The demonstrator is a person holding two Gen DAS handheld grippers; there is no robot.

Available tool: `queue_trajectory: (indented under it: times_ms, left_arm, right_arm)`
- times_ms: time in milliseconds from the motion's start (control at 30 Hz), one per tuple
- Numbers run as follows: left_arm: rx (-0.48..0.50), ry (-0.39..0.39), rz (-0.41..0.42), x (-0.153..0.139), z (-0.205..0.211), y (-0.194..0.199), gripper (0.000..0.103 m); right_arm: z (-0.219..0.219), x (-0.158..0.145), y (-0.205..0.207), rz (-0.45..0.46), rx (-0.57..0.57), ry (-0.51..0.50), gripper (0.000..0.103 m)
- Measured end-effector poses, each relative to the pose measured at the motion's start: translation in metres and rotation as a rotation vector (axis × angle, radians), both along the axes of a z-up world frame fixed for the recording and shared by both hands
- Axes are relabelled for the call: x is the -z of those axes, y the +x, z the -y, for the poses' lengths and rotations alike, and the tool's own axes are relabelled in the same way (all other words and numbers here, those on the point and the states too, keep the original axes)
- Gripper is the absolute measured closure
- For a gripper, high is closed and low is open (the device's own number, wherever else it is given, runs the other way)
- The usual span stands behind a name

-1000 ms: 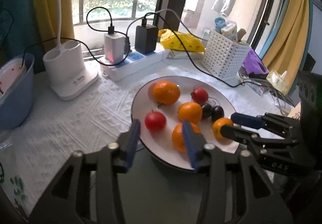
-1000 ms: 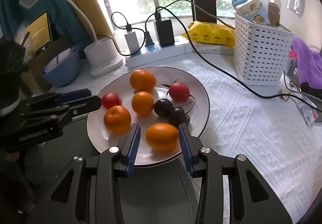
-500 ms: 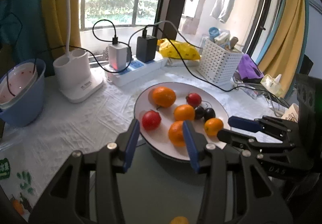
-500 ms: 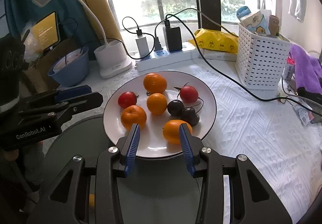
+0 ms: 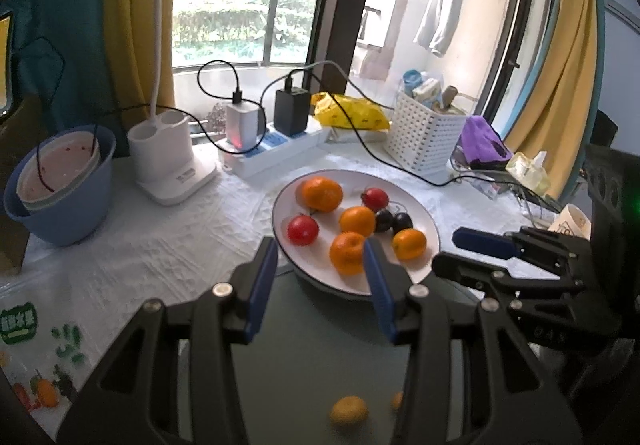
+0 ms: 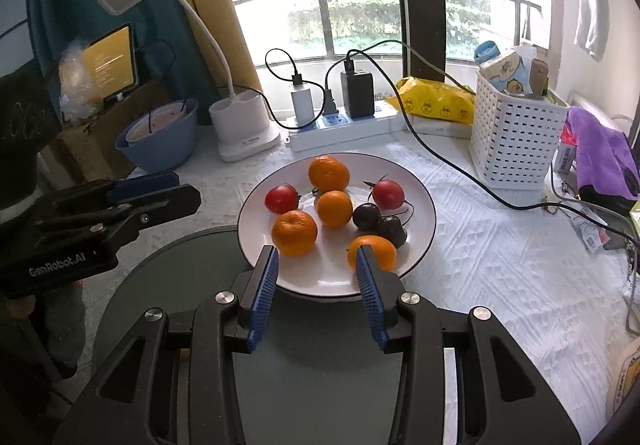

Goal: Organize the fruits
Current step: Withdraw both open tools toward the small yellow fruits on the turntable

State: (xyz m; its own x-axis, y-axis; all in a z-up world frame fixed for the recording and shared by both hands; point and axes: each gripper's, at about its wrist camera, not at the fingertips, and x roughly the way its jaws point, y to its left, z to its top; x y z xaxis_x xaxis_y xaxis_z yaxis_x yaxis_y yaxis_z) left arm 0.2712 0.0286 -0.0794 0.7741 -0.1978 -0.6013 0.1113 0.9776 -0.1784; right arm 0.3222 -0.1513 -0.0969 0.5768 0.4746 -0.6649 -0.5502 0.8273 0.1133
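A white plate (image 6: 420, 201) (image 5: 424, 221) holds several oranges, two red tomatoes and two dark plums. The nearest orange (image 6: 374, 251) lies at the plate's front right; another orange (image 6: 294, 232) lies front left. My right gripper (image 6: 316, 265) is open and empty, above the plate's near rim. My left gripper (image 5: 320, 261) is open and empty, at the plate's near left edge. A small orange (image 5: 348, 410) lies on the grey round mat (image 5: 312, 357) below the left gripper. Each gripper shows in the other's view, the right (image 5: 460, 249) and the left (image 6: 176, 191).
A white perforated basket (image 6: 516, 141) stands at the right. A power strip (image 6: 340, 125) with chargers and a black cable (image 6: 440, 161) lie behind the plate. A white lamp base (image 6: 244, 129) and a blue bowl (image 6: 160, 141) stand at the left. A purple cloth (image 6: 600, 153) lies far right.
Both grippers have drawn back and up from the plate. The orange that sat between the right gripper's fingers now lies free on the plate. A small orange on the mat has come into view.
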Motion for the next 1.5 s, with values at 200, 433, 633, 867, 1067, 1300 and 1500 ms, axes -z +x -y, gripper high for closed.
queue_trajectory:
  times_ms: [200, 433, 633, 867, 1067, 1300, 1500]
  left_arm:
    - [-0.010, 0.001, 0.013, -0.004, -0.004, -0.014, 0.057]
    - [-0.013, -0.002, 0.026, -0.008, -0.007, -0.031, 0.057]
    - [-0.018, -0.004, 0.036, -0.009, -0.010, -0.046, 0.057]
    - [-0.027, -0.007, 0.040, -0.007, -0.014, -0.066, 0.057]
    - [-0.032, -0.007, 0.039, -0.003, -0.015, -0.082, 0.057]
    - [-0.035, -0.007, 0.044, -0.002, -0.016, -0.096, 0.057]
    - [-0.039, -0.009, 0.045, 0.001, -0.018, -0.115, 0.057]
  right_arm:
    - [-0.001, -0.004, -0.011, 0.012, -0.003, -0.003, 0.060]
    - [-0.003, -0.009, -0.027, 0.030, -0.009, -0.005, 0.060]
    - [-0.006, -0.013, -0.042, 0.044, -0.015, -0.009, 0.060]
    - [-0.008, -0.014, -0.059, 0.051, -0.021, -0.014, 0.060]
    - [-0.010, -0.012, -0.071, 0.052, -0.024, -0.016, 0.060]
    - [-0.012, -0.009, -0.088, 0.058, -0.029, -0.018, 0.060]
    - [-0.012, -0.007, -0.101, 0.059, -0.033, -0.018, 0.060]
